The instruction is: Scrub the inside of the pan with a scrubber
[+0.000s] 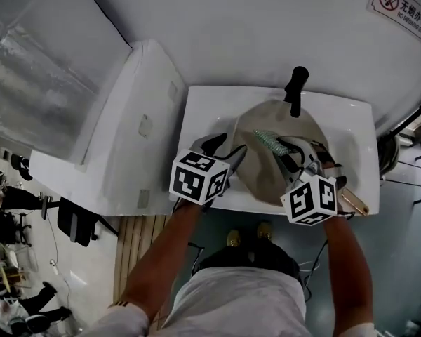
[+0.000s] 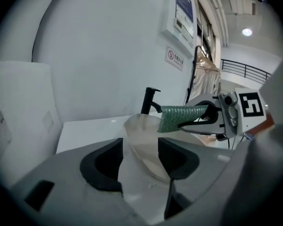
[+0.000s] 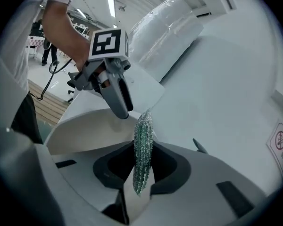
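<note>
The scrubber [image 3: 142,145] is glittery mesh, the pan [image 1: 266,170] matt, the sink [image 1: 205,114] smooth white.

White wall [image 1: 266,27], no-smoking sign [image 1: 403,7], wooden floor strip [image 1: 137,244]

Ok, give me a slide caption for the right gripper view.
Right tongs grip a green scrubber; left tongs near the pan's rim.

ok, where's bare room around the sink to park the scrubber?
Free: sink floor left of the pan; the strip right of the pan; the white top left of the sink. Crowded: the front, where the left hand-held gripper, right hand-held gripper and pan handle sit; the faucet blocks the back middle.
</note>
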The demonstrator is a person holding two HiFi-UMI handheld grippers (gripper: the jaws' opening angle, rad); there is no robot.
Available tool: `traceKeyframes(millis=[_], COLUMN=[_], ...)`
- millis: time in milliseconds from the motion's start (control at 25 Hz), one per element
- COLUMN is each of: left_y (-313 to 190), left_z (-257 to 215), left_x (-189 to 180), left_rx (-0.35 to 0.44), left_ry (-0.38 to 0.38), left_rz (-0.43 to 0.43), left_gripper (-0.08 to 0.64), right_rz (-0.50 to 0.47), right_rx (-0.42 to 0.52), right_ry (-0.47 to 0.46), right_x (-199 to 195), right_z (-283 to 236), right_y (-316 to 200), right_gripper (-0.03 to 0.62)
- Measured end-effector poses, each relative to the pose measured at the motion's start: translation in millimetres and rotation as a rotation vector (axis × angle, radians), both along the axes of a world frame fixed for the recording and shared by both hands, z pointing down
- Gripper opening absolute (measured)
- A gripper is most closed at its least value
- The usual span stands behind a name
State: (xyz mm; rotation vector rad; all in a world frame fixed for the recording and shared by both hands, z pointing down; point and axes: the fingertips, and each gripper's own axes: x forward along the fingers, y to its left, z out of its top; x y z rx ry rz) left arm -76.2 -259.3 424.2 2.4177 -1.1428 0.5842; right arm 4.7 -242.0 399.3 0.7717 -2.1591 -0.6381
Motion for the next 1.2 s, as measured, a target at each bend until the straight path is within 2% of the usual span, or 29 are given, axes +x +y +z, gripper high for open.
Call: traceKeyframes(millis=[240,440,560,680,920,1000,1200], left_y=[-5,-10,-12,-12,-12,-12,-13], left_z=[18,29,34,35,35,35,35], left_x=[5,5,3,5,3,3,3], left_rx=[-0.069,-0.106,-0.120,-0.119,-0.110,-0.108,-0.100], left_ry=[-0.007,-0.024,-0.033,-0.034,-0.036,-0.032,-0.029], left_rz=[-0.005,-0.016,-0.021,-0.019,-0.026,-0.028,-0.030], left_gripper=[0.229,0.229,0.194,0.158,0.150,0.149,0.149], right_rz=[-0.027,-0.031,-0.037,-0.030,-0.008,0.020,0.115], right_rx=[-0.072,-0.056,-0.099,-0.182,-0.328,-0.422,-0.732], right_ry=[0.060,0.164,0.157,0.080,-0.100,-0.188,-0.474], right_x=[-13,-19,-27,-35,-47,-49,-47], right_z=[31,51,61,62,49,46,48], right_y=[-23,-46,-52,-51,-46,-44,-42], right_gripper=[0.080,0.080,0.080,0.080,0.080,0.080,0.080])
